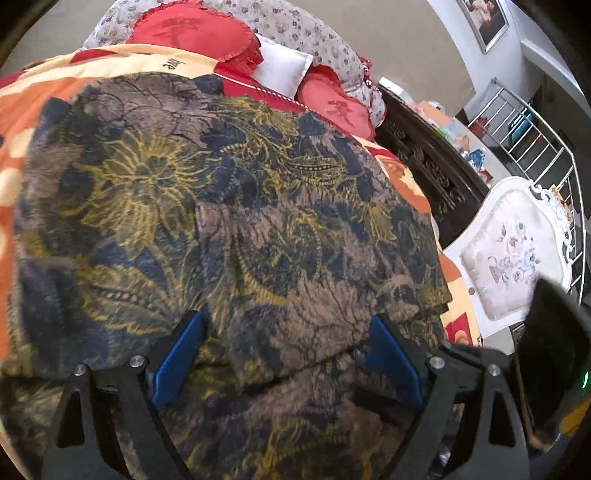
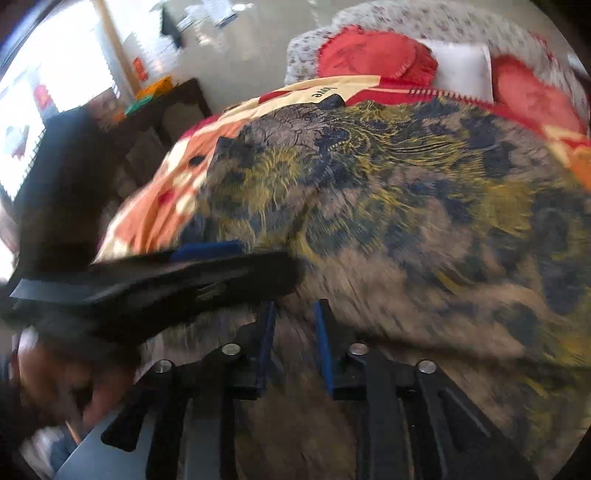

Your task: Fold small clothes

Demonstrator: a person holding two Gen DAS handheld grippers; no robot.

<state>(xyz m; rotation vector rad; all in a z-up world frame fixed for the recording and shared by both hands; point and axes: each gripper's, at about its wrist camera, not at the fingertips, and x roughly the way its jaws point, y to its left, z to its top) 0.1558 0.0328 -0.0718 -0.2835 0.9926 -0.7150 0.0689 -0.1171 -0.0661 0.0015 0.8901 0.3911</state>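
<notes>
A brown garment with a navy and yellow floral print lies spread over a bed, filling most of both views. My left gripper is open, its blue pads wide apart and low over the garment's near edge. My right gripper has its blue pads close together with a narrow gap; cloth lies around them, but the blur hides whether it is pinched. The left gripper also shows in the right wrist view, crossing from the left.
An orange, red and cream blanket covers the bed. Red cushions and a white pillow sit at the head. A dark carved cabinet, a white upholstered chair and a metal railing stand to the right.
</notes>
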